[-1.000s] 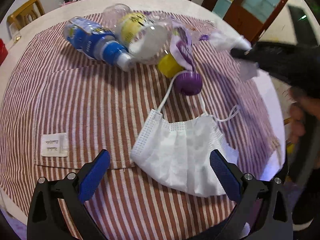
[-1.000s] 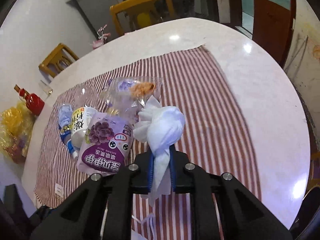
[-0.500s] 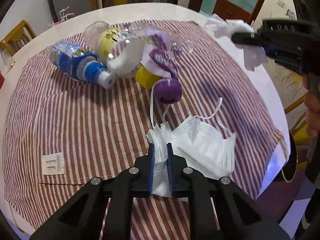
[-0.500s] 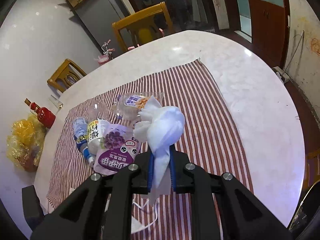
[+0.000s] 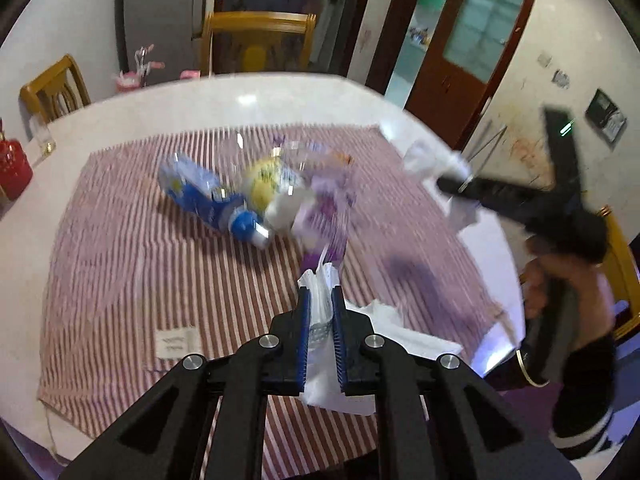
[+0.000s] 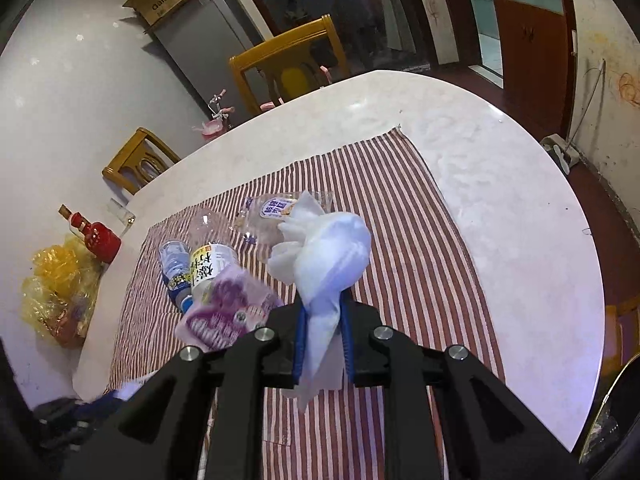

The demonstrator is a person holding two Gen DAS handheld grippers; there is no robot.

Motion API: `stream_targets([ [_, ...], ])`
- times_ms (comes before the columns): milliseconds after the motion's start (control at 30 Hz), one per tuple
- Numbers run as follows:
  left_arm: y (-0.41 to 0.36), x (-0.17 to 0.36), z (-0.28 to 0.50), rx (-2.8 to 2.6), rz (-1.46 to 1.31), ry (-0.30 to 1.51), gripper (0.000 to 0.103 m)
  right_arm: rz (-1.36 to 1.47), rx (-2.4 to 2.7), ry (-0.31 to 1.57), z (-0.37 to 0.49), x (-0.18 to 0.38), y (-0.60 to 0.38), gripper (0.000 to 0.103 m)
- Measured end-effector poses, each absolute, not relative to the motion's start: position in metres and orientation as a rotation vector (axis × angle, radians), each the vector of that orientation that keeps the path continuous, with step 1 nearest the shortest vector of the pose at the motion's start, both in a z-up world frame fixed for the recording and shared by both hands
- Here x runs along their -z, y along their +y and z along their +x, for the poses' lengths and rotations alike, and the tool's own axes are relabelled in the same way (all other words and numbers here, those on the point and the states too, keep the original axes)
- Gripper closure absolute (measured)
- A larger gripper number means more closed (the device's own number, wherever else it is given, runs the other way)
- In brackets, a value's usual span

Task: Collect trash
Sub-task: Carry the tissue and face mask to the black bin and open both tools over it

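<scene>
White pleated face mask (image 5: 320, 320): I have it pinched between the closed pads of my left gripper (image 5: 320, 312), hanging clear of the striped cloth (image 5: 120, 248) so it can travel to disposal. White crumpled tissue (image 6: 324, 256): clamped in my right gripper (image 6: 322, 340), held aloft for the same reason. Uncollected, clustered mid-cloth: blue bottle (image 5: 208, 200), yellow-labelled bottle (image 5: 268, 180), purple pouch (image 6: 224, 308), clear wrapper (image 6: 272, 208). No bin visible.

We see dim indoor light | glare patches on the white desk (image 6: 500, 200) | left wrist view motion-blurred across the bottles (image 5: 224, 200) and striped cloth (image 5: 120, 248) | right view sharp | both bend, darken at edges.
</scene>
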State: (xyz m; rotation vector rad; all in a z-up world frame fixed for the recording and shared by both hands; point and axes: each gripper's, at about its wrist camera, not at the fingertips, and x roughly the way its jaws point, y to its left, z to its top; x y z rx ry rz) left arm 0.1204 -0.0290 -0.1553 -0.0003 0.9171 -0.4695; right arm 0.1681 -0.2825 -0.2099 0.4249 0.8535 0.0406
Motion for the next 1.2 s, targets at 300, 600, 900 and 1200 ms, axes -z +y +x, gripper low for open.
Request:
stream_targets([
  [300,-0.017,0.146,0.127,0.427,0.018,0.871,0.093,0.428,-0.055,0.854,0.167,0.211,-0.279,0.086],
  [600,-0.025,0.182,0.107,0.604,0.088,1.046,0.069,0.438,-0.052,0.858,0.169,0.212,-0.281,0.085],
  [900,-0.059,0.225,0.115,0.662,0.2,1.013,0.039,0.451,-0.067,0.85,0.164,0.21,-0.281,0.084],
  [1200,-0.083,0.259,0.142,0.731,0.222,1.115,0.087,0.475,-0.052,0.842,0.158,0.212,-0.293,0.084],
])
